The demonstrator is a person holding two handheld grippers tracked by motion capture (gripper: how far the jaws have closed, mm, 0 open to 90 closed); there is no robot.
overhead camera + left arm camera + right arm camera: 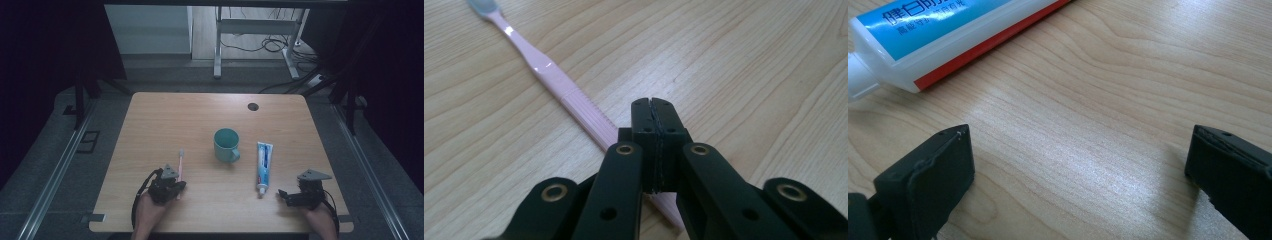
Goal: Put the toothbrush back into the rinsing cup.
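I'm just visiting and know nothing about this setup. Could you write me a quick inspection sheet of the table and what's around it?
Surface: light wooden table with a round hole near its far edge.
Job's things: pink toothbrush lying flat, bristle end away from the person; its handle runs under the left gripper.
Clutter: teal mug upright at the middle; toothpaste tube lying flat, cap toward the person.
Grippers: left gripper has its jaws shut together over the toothbrush handle, not around it. Right gripper is open, with bare wood between its jaws, beside the toothpaste cap.
Cables: a black cable loops from the left gripper; loose cables on the floor beyond the table.
Surroundings: dark curtains at the sides, a white desk frame behind.
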